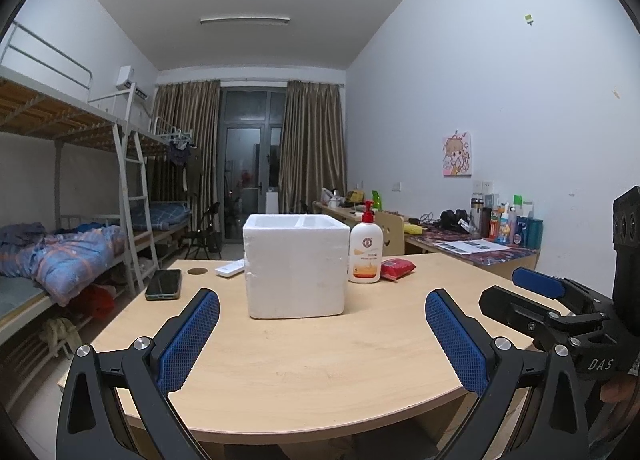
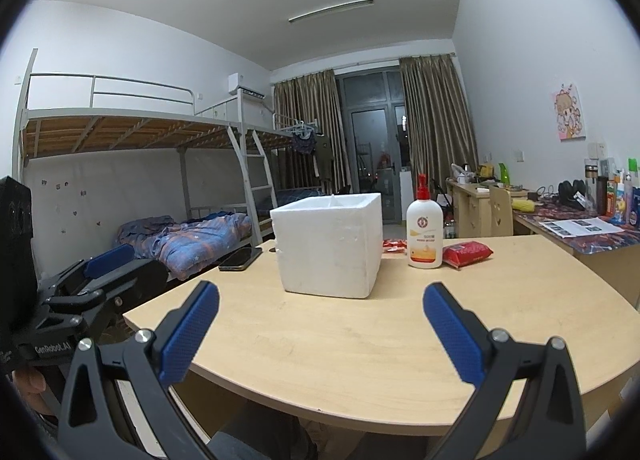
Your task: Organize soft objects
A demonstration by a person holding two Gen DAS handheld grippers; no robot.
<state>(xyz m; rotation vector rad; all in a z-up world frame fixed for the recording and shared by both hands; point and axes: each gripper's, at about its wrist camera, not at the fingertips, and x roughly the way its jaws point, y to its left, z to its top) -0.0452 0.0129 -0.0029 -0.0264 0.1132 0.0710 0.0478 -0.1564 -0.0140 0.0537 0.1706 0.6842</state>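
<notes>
Wooden table [image 1: 320, 360] bears a foam box [image 1: 296, 266]; both tongs (left [image 1: 322, 340], right [image 2: 320, 334]) gape wide, holding nothing.

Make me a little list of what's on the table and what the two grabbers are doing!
table: round, light wood
box: white foam, open top, middle of table
bottle: white pump bottle, red top, right of box
red pack: soft, beside bottle
phone: dark, left of box
remote: white, behind box on the left
left gripper: open, holding nothing
right gripper: open, holding nothing
</notes>
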